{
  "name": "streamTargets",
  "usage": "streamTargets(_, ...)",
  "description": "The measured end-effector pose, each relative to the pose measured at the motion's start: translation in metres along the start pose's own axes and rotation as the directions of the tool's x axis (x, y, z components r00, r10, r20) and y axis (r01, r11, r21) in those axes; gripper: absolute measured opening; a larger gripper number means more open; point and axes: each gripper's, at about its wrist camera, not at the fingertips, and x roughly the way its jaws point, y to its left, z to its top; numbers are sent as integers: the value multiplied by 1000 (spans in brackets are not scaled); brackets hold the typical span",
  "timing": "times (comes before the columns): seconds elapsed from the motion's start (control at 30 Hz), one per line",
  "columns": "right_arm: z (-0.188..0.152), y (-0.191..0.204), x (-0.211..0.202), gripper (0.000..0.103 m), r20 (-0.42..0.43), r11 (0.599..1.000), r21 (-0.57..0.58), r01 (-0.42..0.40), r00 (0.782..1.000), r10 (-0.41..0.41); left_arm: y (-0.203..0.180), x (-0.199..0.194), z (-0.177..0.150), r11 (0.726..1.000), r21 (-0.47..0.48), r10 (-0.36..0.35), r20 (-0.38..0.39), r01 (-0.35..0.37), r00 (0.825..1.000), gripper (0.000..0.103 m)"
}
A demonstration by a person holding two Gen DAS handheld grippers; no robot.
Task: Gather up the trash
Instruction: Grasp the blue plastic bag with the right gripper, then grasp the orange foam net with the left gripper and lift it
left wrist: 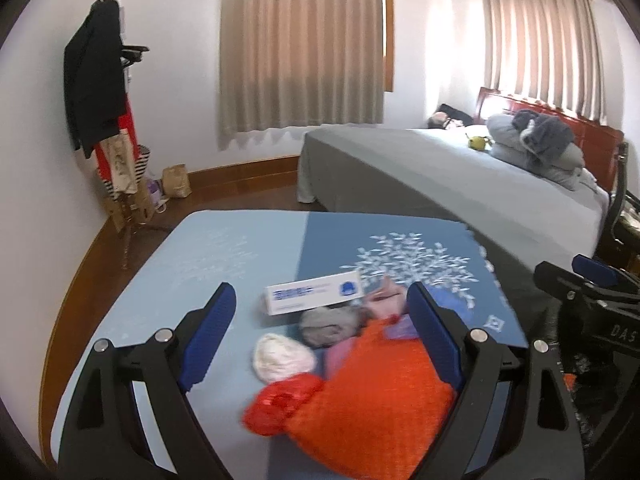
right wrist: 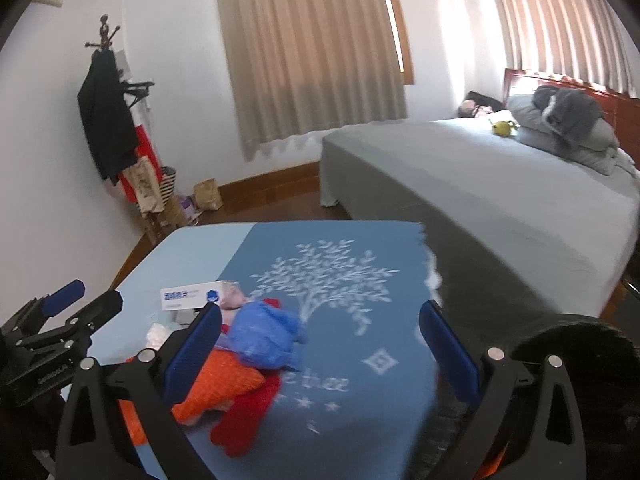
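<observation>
A heap of trash lies on the blue tablecloth (left wrist: 224, 256): a white and blue carton (left wrist: 316, 294), a grey wad (left wrist: 332, 324), a white crumpled wad (left wrist: 282, 358), a pink scrap (left wrist: 384, 300) and an orange mesh bag (left wrist: 380, 392) with a red knot. My left gripper (left wrist: 324, 336) hovers open over the heap, and the orange bag lies between its fingers, against the right one. In the right wrist view, a blue crumpled bag (right wrist: 264, 336) tops the orange bag (right wrist: 216, 384), next to the carton (right wrist: 192, 298). My right gripper (right wrist: 322, 350) is open over bare cloth, with the heap at its left finger.
A grey bed (left wrist: 460, 176) with pillows stands just right of the table. A coat rack (left wrist: 104, 92) with hanging clothes stands in the left corner, with a brown paper bag (left wrist: 176, 182) on the wooden floor beside it. Curtained windows line the far wall.
</observation>
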Motion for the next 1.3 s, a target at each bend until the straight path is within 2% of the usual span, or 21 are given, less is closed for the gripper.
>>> streamTargets(0.27,-10,22,43,96,-63,999,-21,-24,998,23,24,20,-6,999,-33,34,-27,-35,999,85)
streamTargets(0.53,-20,32,73,83,-129,997,-48,-55,990,48,26,34,-13,999,-36,31,-48,-33,998,85)
streamTargets(0.63,-25,34,82,75,-157,996,-50,-74,985,65,27,41,-14,999,-37,21,-59,-23,998,85)
streamTargets(0.73,-29,35,87,61,-187,993,-48,-107,978,96,21,44,-14,999,-35,15,-64,-17,998,85)
streamTargets(0.8,-31,36,88,47,-202,991,-47,-125,973,113,18,45,-14,999,-35,7,-63,-9,998,85)
streamTargets(0.9,-32,35,88,41,-208,988,-45,-145,969,132,15,46,-11,999,-32,-4,-60,2,998,85)
streamTargets(1.3,-17,8,62,40,-151,993,-13,-121,982,118,-6,39,-10,999,-20,-39,-57,38,998,85)
